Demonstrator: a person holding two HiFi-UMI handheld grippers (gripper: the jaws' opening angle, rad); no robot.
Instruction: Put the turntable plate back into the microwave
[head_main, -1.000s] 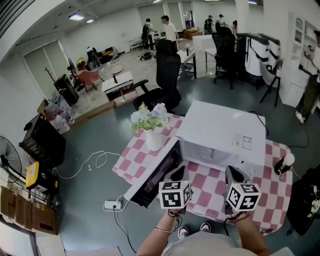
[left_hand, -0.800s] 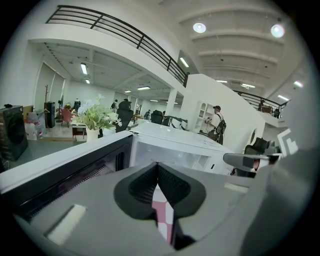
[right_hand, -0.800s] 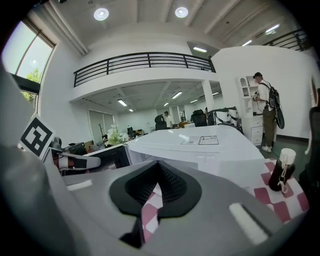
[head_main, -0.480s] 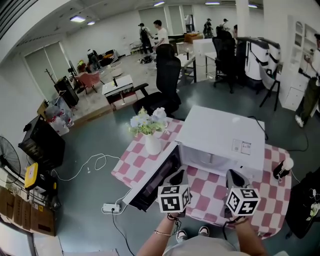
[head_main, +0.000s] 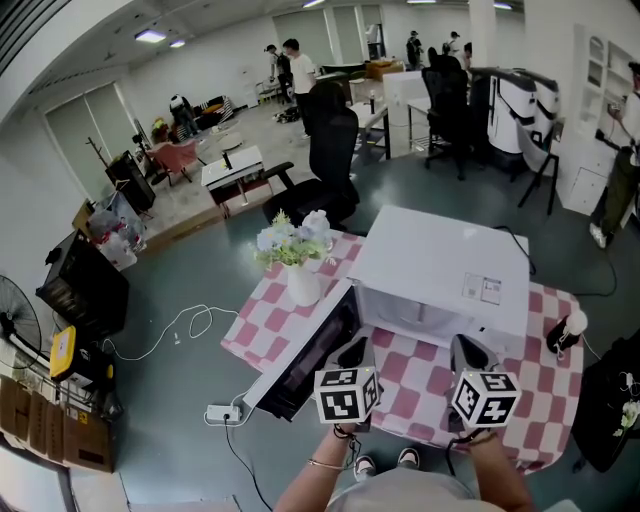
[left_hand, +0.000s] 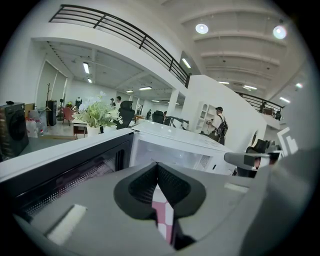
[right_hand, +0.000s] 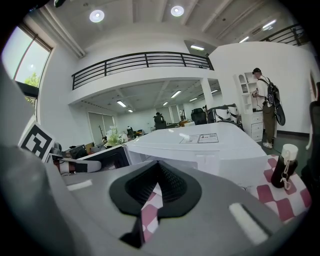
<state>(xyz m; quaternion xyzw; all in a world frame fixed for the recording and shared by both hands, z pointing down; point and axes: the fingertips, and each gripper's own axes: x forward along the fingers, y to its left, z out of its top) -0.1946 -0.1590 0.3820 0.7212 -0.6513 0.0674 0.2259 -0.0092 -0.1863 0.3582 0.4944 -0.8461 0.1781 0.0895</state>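
An open office hall spreads out behind a table (head_main: 262, 322) under a pink-and-white checked cloth, with desks, chairs and a few people far off. I hold both claws side by side over the near edge of that table, forearms reaching forward from my body, each claw tipped a little downward and its marker cube riding on top. My left claw (head_main: 356, 345) is clenched, its two jaws pressed tip to tip with nothing caught in them; only checked cloth shows through the slit below the tips. My right claw (head_main: 464, 345) is clenched the same way and just as empty, level with the left and a short way to its right. The microwave (head_main: 440, 265) sits straight ahead of both claws, close in front of the tips, its white top above them and its cavity open towards me. Its door (head_main: 305, 350) hangs open just to the left of my left claw, running alongside it, dark glass facing in. Beyond the door, ahead and to the left, stands a vase (head_main: 302, 275) of flowers. Off to the right of my right claw, near the table's edge, stands a small dark bottle (head_main: 565, 333) with a white cap. The plate I cannot make out in any view, neither on the cloth nor inside the bright cavity.
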